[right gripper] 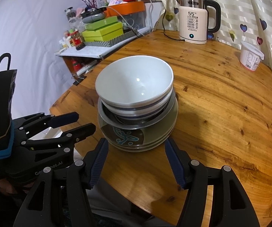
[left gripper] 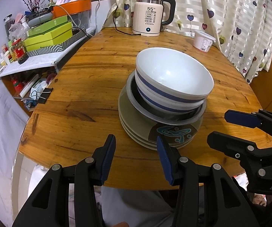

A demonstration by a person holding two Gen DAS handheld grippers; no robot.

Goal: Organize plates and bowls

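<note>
I see a glossy white ceramic bowl with blue bands (left gripper: 173,75) nested in a dull grey metal pan (left gripper: 166,117) on smooth olive glazed plates (left gripper: 136,121). The round wooden table (left gripper: 90,94) looks varnished, knotty and slightly shiny.

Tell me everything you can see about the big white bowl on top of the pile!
The white bowl looks like glossy ceramic, plain white inside with a blue stripe round the outside under the rim. It is empty and sits upright, tipped slightly, nested in a matching striped bowl. Both rest in a metal dish atop stacked plates on the wooden table. Neither gripper touches it.
</note>
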